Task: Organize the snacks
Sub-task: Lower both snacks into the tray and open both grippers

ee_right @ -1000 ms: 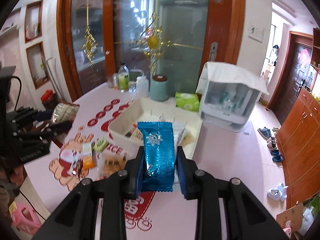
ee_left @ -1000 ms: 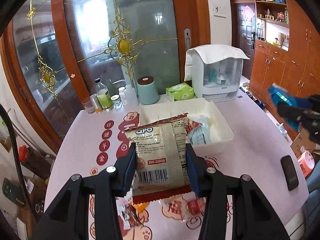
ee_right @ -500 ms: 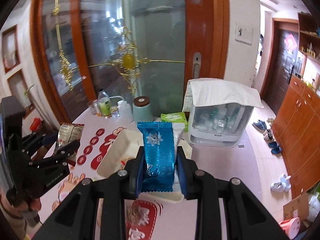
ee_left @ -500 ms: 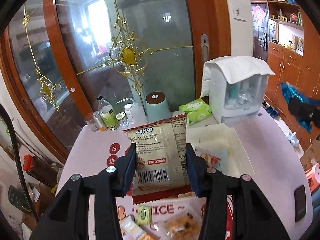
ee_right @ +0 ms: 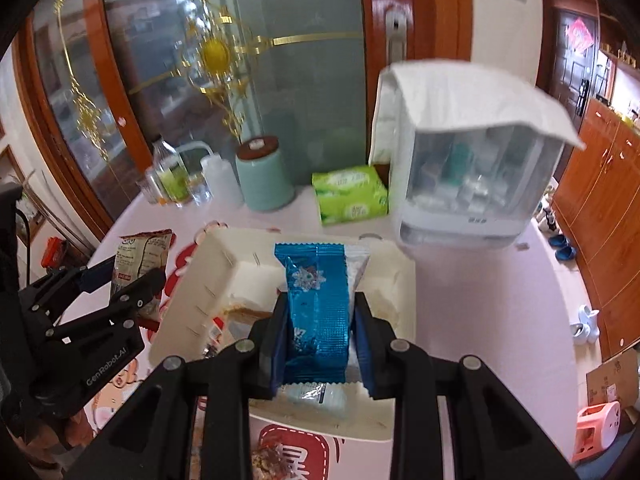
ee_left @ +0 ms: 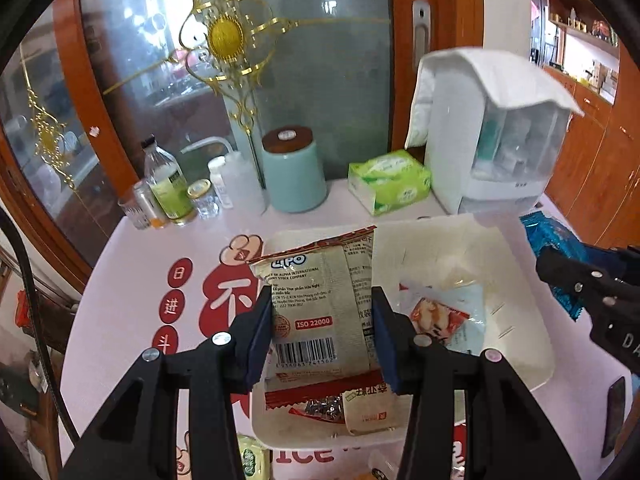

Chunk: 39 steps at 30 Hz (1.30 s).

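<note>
My left gripper point(ee_left: 320, 332) is shut on a beige LiPO snack packet point(ee_left: 320, 304) and holds it over the left part of the white tray point(ee_left: 520, 320). My right gripper point(ee_right: 320, 328) is shut on a shiny blue snack packet point(ee_right: 316, 300) and holds it above the tray point(ee_right: 216, 272). The tray holds several snack packets point(ee_left: 436, 316). The right gripper with the blue packet point(ee_left: 552, 236) shows at the right edge of the left wrist view. The left gripper with the beige packet point(ee_right: 136, 260) shows at the left of the right wrist view.
Behind the tray stand a teal canister point(ee_left: 294, 172), a green tissue pack point(ee_left: 388, 184), a white covered appliance point(ee_left: 492, 132) and several bottles point(ee_left: 168, 184). Loose snacks point(ee_left: 252, 456) lie on the tablecloth in front of the tray. A dark phone point(ee_left: 612, 412) lies at the right.
Both grippers have moved forward and down towards the tray with their packets still held. The tray and the things behind it now look larger and closer.
</note>
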Motion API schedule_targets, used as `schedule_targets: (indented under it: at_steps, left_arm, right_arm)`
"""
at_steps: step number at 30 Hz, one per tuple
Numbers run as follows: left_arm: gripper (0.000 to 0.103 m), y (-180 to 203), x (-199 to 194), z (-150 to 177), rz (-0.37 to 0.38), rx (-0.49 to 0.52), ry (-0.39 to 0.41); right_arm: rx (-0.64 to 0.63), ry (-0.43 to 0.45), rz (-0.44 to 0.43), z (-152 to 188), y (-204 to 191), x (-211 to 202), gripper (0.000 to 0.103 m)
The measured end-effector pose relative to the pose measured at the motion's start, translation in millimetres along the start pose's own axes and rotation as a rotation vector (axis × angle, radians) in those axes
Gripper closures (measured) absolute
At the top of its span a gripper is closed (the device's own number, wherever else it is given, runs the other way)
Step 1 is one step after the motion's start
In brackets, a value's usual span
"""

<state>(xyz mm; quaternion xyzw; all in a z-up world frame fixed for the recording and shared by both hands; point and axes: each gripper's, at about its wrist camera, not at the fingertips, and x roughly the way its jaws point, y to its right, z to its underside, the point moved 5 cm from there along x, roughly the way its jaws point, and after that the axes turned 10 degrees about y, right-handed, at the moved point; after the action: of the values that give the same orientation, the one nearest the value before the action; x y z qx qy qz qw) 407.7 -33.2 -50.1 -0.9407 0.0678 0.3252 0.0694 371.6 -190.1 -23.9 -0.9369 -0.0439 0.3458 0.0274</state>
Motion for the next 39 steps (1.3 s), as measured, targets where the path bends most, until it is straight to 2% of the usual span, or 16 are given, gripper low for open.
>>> schedule_targets:
  at_steps: [1, 3, 4, 5, 8, 12, 25, 30, 39]
  left_arm:
    - [0.058, 1, 7, 4, -0.003, 0.001, -0.006]
    - [0.039, 1, 16, 9, -0.003, -0.003, -0.021]
    - [0.012, 1, 22, 13, 0.005, -0.013, -0.036]
    - [0.001, 1, 26, 16, 0.011, -0.028, -0.047]
    - [0.001, 0, 34, 22, 0.023, -0.049, -0.05]
    - [0.001, 0, 39, 27, 0.019, -0.057, -0.062]
    - [0.001, 8, 18, 35, 0.046, -0.032, -0.061]
    - [0.001, 5, -6, 32, 0.046, -0.038, -0.047]
    - [0.001, 4, -86, 21, 0.054, -0.033, 0.038]
  right_arm:
    - [-0.003, -0.012, 0.004, 3, 0, 8, 0.073]
    - [-0.009, -0.032, 0.016, 10, 2, 23, 0.072]
    - [-0.009, -0.043, 0.02, 13, 2, 30, 0.072]
    - [-0.008, -0.052, 0.022, 16, 3, 37, 0.072]
    - [-0.012, -0.092, 0.034, 25, 5, 52, 0.067]
    - [-0.007, -0.111, 0.044, 33, 8, 64, 0.055]
    - [0.012, -0.114, 0.003, 41, 3, 58, 0.055]
    - [0.016, -0.106, -0.01, 46, 5, 41, 0.055]
    - [-0.017, -0.063, -0.04, 55, -1, -19, 0.055]
